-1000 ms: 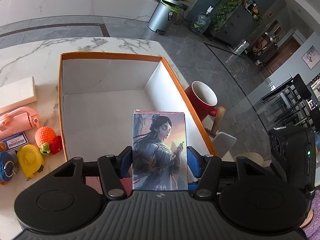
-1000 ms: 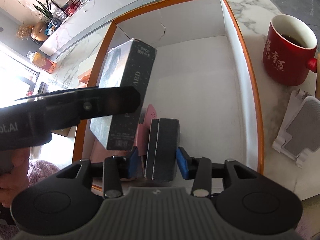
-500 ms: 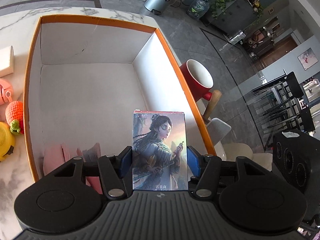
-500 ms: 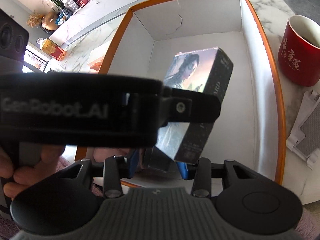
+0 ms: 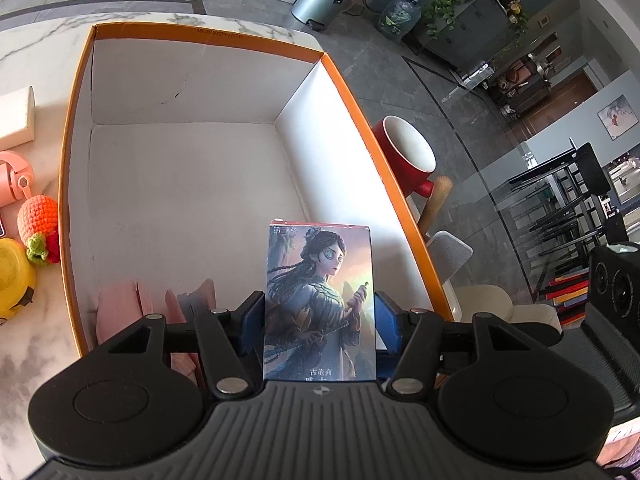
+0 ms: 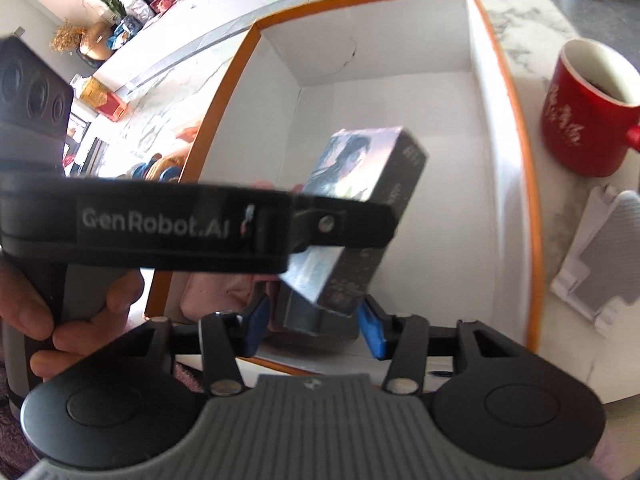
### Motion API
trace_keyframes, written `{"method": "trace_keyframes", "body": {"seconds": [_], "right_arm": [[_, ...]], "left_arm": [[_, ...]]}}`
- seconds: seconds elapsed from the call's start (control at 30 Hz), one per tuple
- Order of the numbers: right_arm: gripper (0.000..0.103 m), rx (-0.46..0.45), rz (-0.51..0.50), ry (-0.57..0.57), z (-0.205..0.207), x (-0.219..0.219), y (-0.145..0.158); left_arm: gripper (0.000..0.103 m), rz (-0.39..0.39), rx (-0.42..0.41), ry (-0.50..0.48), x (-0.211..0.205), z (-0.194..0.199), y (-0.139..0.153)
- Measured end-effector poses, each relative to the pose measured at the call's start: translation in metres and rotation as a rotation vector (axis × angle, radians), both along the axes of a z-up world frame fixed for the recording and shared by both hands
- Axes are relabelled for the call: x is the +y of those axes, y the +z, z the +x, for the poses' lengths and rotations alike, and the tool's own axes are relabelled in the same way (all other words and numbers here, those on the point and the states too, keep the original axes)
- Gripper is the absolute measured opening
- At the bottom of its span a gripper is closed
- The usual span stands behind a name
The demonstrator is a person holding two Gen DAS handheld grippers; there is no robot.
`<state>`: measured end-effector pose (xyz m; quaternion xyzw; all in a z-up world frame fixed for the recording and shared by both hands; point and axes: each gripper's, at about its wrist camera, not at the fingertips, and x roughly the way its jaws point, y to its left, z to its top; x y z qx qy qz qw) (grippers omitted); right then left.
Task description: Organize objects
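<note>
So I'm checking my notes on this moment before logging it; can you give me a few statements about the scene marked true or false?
1. The left gripper holds the illustrated card box. True.
2. The orange-rimmed box is full to the top. False: most of its white floor is bare.
3. The red mug stands inside the box. False: it stands outside, on the marble table.
4. The right gripper has a dark case between its fingers. True.

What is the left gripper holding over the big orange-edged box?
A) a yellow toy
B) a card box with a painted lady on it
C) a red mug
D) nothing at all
B: the left gripper has its blue pads pressed on both sides of the card box with the painted lady, over the orange-edged box; the red mug stands outside it.
</note>
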<state>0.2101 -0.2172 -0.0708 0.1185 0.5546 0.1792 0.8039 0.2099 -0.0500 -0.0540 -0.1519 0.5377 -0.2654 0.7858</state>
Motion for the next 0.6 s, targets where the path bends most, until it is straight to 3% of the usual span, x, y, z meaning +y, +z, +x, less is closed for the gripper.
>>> {"method": "trace_keyframes", "body": {"seconds": [0.13,0.23,0.3,0.6], "right_arm": [[0.057,-0.035,0.047,-0.061,0.001,-0.016,0.008],[0.050,-0.039,0.092,-0.104,0.009,-0.022,0.006],[0.040,-0.030,0.146,-0.113,0.006,-0.034,0.003],[0.035,0.007,0.204,-0.104,-0.006,-0.036,-0.006]], "left_arm": [[0.067,0.001,-0.004,-0.007,0.001,-0.001,0.001],[0.067,0.004,-0.006,-0.008,0.001,-0.002,0.001],[0.067,0.008,-0.005,0.000,0.003,-0.001,0.001],[0.070,0.005,-0.048,-0.031,0.013,-0.008,0.004]]}}
